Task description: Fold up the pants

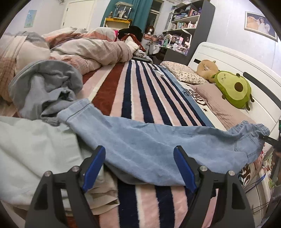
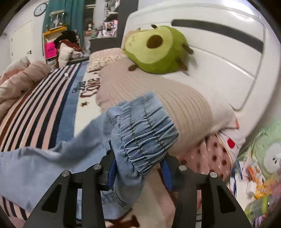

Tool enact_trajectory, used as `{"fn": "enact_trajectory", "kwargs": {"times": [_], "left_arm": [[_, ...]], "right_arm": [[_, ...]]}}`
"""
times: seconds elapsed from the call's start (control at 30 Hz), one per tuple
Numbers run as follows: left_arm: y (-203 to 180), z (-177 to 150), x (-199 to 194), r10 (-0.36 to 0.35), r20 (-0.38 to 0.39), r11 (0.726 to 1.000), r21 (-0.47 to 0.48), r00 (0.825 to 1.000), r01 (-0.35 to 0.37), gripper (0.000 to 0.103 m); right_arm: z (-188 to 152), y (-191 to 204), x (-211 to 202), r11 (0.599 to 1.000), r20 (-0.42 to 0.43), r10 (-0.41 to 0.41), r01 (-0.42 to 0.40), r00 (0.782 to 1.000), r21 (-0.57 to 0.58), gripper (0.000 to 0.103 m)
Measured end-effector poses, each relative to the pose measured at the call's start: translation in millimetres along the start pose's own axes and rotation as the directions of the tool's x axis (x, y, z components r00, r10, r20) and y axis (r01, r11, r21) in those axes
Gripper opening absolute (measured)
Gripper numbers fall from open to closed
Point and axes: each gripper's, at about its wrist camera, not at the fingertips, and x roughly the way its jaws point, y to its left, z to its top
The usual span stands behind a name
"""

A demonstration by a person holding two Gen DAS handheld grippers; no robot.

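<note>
Pants (image 1: 158,149) lie stretched across the striped blanket (image 1: 140,91), cuff toward ten o'clock, waistband toward three o'clock. Right gripper (image 2: 139,168) clamps the elastic waistband (image 2: 147,133), tilted downward. Left gripper (image 1: 140,166) hovers over the leg, jaws apart.

Avocado plush (image 1: 233,88) on pillow (image 1: 219,103); striped blanket (image 1: 140,98); rumpled duvet (image 1: 87,50).

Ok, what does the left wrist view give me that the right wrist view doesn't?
Left wrist only: the pants' leg hem, the grey garment beside it, and the left hand-held gripper open over the leg. Right wrist only: the elastic waistband up close between the right hand-held gripper, and a wall clock. Both: the blue pants, striped blanket, avocado plush.
</note>
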Motion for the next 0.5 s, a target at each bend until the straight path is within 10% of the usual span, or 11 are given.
{"fn": "enact_trajectory", "kwargs": {"times": [0.17, 0.3, 0.37, 0.5], "left_arm": [[-20.8, 10.0, 8.6, 0.002, 0.002, 0.999, 0.041, 1.000, -0.003, 0.077], [-31.3, 12.7, 15.8, -0.005, -0.005, 0.998, 0.056, 1.000, 0.005, 0.077], [-33.9, 13.5, 19.1, -0.007, -0.012, 0.998, 0.059, 1.000, 0.008, 0.077], [-40.4, 13.9, 24.7, -0.015, -0.027, 0.997, 0.076, 1.000, 0.017, 0.077]], "right_arm": [[-4.3, 7.5, -32.3, 0.994, 0.099, -0.049, 0.058, 0.994, -0.088, 0.070], [-1.1, 12.2, -52.9, 0.977, 0.208, -0.107, 0.141, 0.972, -0.157, 0.072], [2.5, 20.5, -58.1, 0.982, 0.198, 0.021, 0.017, 0.980, -0.189, 0.070], [-4.3, 51.1, -20.4, 0.924, -0.084, 0.283, -0.295, 0.955, -0.244, 0.016]]}}
